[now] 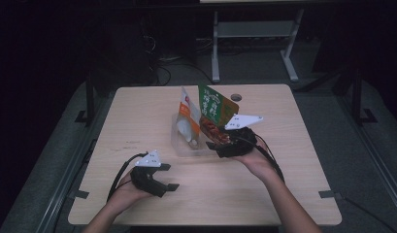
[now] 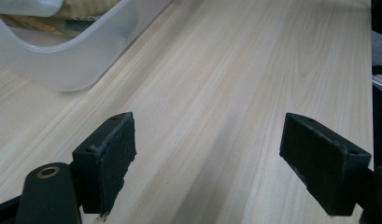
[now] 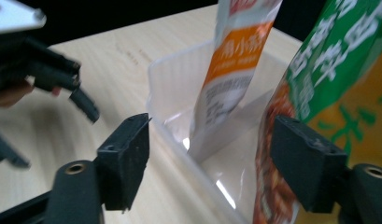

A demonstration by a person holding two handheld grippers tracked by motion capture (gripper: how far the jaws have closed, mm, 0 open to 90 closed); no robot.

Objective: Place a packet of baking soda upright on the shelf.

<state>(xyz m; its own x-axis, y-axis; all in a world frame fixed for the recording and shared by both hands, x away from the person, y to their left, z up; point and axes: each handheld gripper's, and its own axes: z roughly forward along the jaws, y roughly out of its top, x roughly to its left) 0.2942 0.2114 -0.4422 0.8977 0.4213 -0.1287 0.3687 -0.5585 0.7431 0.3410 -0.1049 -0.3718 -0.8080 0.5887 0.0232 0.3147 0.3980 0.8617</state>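
A clear plastic bin point(image 1: 182, 148) stands mid-table with two pouches upright in it: an orange-and-white one point(image 1: 187, 114) and a green one point(image 1: 213, 108). My right gripper point(image 1: 214, 148) is at the bin's right side, pointing left into it. In the right gripper view its jaws point(image 3: 209, 163) stand wide apart, straddling the bin's wall point(image 3: 179, 84); the green pouch point(image 3: 338, 70) hangs just inside the right jaw and the orange pouch point(image 3: 235, 70) stands farther in. No pad presses on anything. My left gripper point(image 1: 173, 176) rests low at the front left, open point(image 2: 207, 158) over bare wood.
The bin's corner point(image 2: 86, 51) lies ahead and left of the left gripper. The wooden table point(image 1: 138, 121) has a round cable hole point(image 1: 236, 97) near its far edge. A desk frame point(image 1: 254, 43) and cables stand on the dark floor beyond.
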